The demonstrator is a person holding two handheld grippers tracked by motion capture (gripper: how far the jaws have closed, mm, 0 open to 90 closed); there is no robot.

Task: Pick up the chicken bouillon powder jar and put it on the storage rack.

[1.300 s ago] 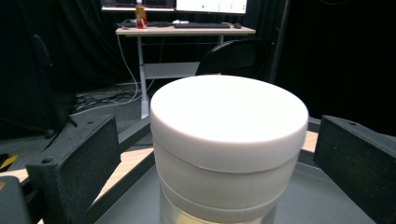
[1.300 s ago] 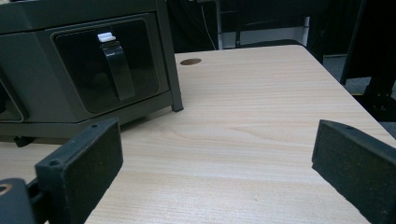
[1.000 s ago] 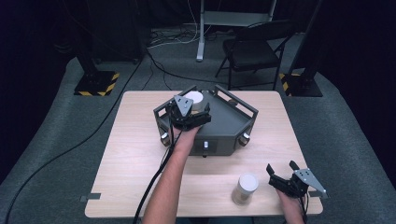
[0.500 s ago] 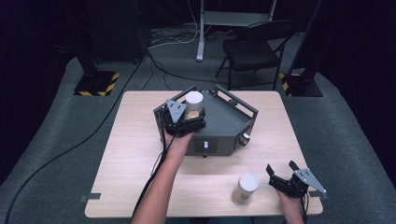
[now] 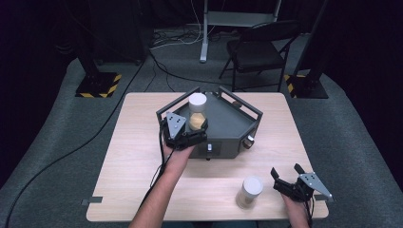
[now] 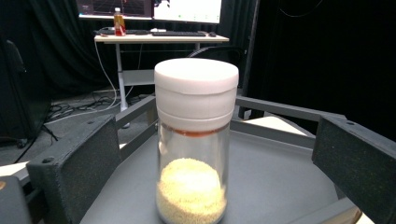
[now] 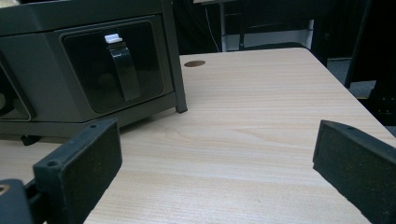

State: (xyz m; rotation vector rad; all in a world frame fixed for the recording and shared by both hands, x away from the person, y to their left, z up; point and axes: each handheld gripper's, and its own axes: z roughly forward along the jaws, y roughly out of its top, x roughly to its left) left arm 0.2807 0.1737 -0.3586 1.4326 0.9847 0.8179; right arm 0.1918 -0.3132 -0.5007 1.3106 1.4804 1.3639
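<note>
Near the centre of the high view, the left gripper [image 5: 191, 136] sits at the front left edge of the dark grey tray [image 5: 233, 123] on the wooden table [image 5: 142, 156]. Its jaws are spread wide apart and grip nothing. In the left gripper view, a glass jar [image 6: 195, 140] with a white lid stands upright on the tray floor, in the middle of the frame between the 2 jaws and a little beyond them; pale grains fill its lower part. In the high view that jar [image 5: 197, 111] stands toward the tray's upper left, though whether the jaw tips touch it is hard to tell.

At the lower right of the high view, the right gripper [image 5: 285, 182] rests low over the table with its jaws apart and empty. A second jar [image 5: 250, 192], also white-lidded, stands just left of it on the table.
</note>
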